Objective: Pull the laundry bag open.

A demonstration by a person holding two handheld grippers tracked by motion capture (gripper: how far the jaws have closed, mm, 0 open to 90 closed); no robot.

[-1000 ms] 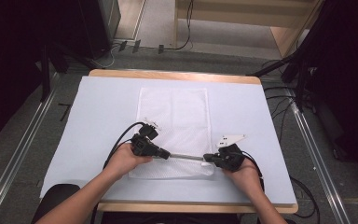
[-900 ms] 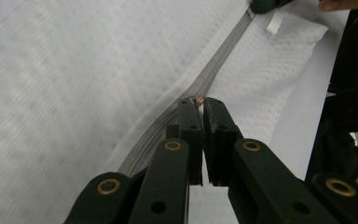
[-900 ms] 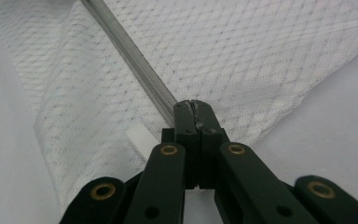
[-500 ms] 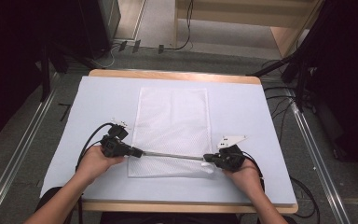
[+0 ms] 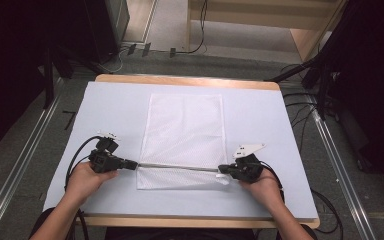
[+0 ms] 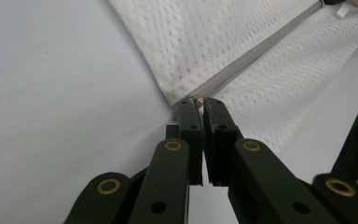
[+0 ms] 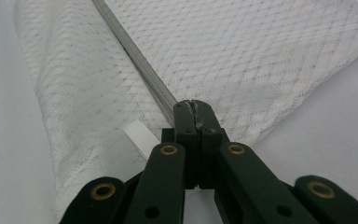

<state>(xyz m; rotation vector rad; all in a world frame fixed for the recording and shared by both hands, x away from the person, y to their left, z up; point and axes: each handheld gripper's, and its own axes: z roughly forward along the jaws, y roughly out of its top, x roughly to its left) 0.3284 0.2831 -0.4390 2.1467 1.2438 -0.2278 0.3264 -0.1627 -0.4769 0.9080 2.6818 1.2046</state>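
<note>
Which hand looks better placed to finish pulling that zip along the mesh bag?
Left, probably. The left gripper is shut on the zip pull at the bag's left edge, in line with the zip. The right gripper is shut on the zip's other end, anchoring the bag.

Lab recording bay, covered table (image 5: 260,107), floor rails (image 5: 20,170), dark curtains (image 5: 10,70), trailing cables (image 5: 300,100)

White mesh bag (image 5: 185,135) lies flat on the table; grey zipper (image 5: 177,167) runs across its near end.
</note>
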